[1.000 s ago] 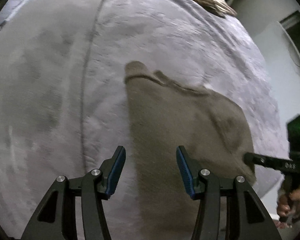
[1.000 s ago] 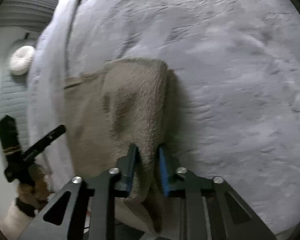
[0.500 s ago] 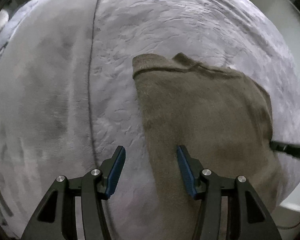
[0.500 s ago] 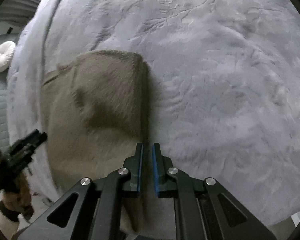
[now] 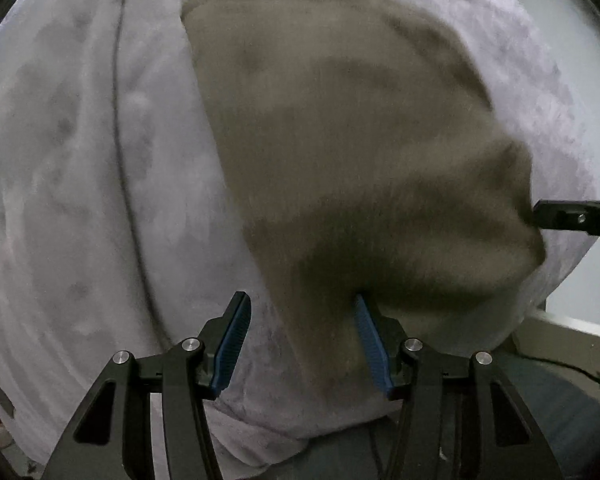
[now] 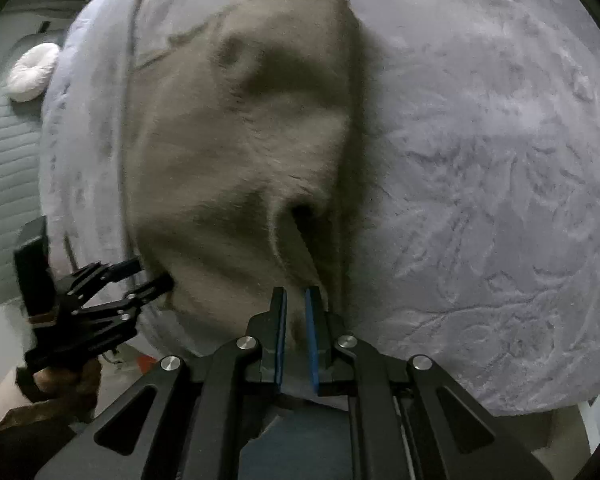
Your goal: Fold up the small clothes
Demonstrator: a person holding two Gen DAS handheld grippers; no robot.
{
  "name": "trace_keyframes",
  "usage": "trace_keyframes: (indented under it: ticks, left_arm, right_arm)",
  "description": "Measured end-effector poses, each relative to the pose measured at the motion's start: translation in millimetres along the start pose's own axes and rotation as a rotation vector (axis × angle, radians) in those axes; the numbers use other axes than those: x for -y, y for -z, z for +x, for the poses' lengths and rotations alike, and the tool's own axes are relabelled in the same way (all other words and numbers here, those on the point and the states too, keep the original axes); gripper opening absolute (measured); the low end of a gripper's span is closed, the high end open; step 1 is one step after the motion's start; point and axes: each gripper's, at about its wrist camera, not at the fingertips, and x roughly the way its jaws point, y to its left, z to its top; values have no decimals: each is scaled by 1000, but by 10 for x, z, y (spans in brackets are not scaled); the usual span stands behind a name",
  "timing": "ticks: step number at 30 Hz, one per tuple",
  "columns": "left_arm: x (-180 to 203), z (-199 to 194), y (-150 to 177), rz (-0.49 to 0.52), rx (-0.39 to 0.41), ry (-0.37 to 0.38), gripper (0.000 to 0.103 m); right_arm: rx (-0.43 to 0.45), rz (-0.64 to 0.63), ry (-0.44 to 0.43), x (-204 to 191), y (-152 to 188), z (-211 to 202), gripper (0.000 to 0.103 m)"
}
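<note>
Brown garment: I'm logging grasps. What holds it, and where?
Right tongs pinch the brown garment at its near edge; left tongs straddle its other near corner, open.

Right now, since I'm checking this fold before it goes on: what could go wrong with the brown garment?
1. The right tool pinches only a thin ridge at the brown garment edge; it could slip free.
2. The left tool is open astride the near edge, so closing may also catch the grey blanket.
3. The garment lies near the blanket's edge and could slide off.
</note>
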Motion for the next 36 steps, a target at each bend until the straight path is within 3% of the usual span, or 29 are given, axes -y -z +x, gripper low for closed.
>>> trace_keyframes:
  ticks: [2, 5, 8, 15, 21, 23, 25, 36]
  left_arm:
    - [-24, 56, 16, -20, -11, 10, 56]
    - [-63, 64, -14, -48, -13, 27, 56]
    - [-75, 31, -17, -45, -7, 4, 66]
    - [-105, -105, -31, -46, 22, -21, 66]
    - [-147, -294, 8, -49, 61, -33, 66]
    - [-175, -351, -13, -51, 71, -34, 66]
    - [-172, -388, -30, -52, 83, -42, 66]
    - [-186, -448, -50, -97, 93, -90, 66]
  right_arm:
    - [-15, -2, 55, -24, -53, 111, 11]
    - [-30, 28, 51, 11, -72, 215, 12]
    - [-28, 17, 63, 18, -22, 191, 12]
    - [-26, 12, 92, -100, 49, 144, 15]
    - [32, 10, 95, -108, 116, -84, 16]
    - [53, 20, 97, -131, 108, -126, 23]
    - [65, 22, 99, -85, 73, -161, 42]
    - [84, 5, 94, -172, -11, -237, 52]
